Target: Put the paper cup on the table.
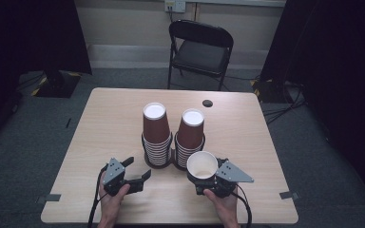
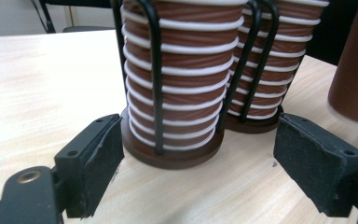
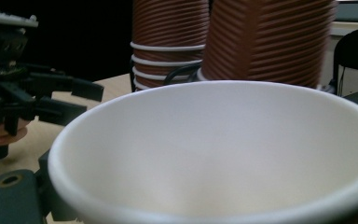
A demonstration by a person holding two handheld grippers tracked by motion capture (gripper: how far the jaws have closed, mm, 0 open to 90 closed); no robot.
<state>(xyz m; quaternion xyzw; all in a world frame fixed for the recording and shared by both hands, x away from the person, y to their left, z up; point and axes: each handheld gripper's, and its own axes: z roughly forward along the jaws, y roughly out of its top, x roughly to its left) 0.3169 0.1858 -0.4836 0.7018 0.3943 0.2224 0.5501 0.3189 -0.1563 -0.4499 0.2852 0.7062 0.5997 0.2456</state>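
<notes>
Two stacks of upside-down brown paper cups stand side by side mid-table in black wire holders: the left stack (image 1: 156, 135) (image 2: 182, 70) and the right stack (image 1: 190, 135) (image 2: 270, 60). My left gripper (image 1: 140, 167) (image 2: 199, 140) is open and low over the table, its jaws pointing at the left holder's base with nothing between the pads. My right gripper (image 1: 204, 179) is shut on a single paper cup (image 1: 202, 165) (image 3: 214, 149), held mouth up with its white inside showing, just in front of the right stack. That cup's brown wall (image 2: 354, 70) shows at the edge of the left gripper view.
The wooden table (image 1: 114, 118) has a black round grommet (image 1: 207, 103) at the back and tape marks near its front corners. A black folding chair (image 1: 200, 47) stands behind the table. My left gripper (image 3: 91, 100) also appears far left in the right gripper view.
</notes>
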